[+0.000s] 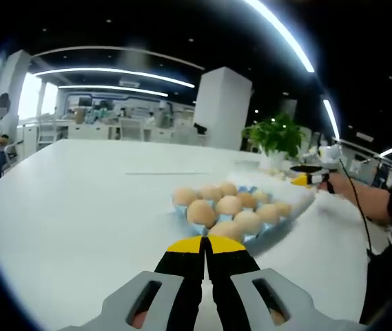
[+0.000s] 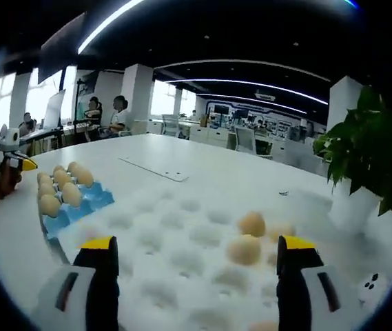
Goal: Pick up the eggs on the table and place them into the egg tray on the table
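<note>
Resting on the white counter (image 1: 78, 207): a blue egg tray (image 1: 233, 215) loaded with brown eggs (image 1: 229, 205), seen ahead of the left gripper (image 1: 206, 246), whose yellow-tipped jaws stand closed together with nothing between them. Its far edge blurs into a white egg tray (image 2: 175, 255) behind, and the blue base is mostly covered by the eggs. In the right gripper view the white egg tray spreads under the right gripper (image 2: 196, 256), jaws wide apart and empty; its lower part is cut off and its cups are soft and hard to count. Three loose eggs (image 2: 251, 224) sit in cups toward its right side, one blurred. Potted plant (image 2: 364, 155) beside the tray, partly cropped. Seated people (image 2: 116, 110) in the background, indistinct.
</note>
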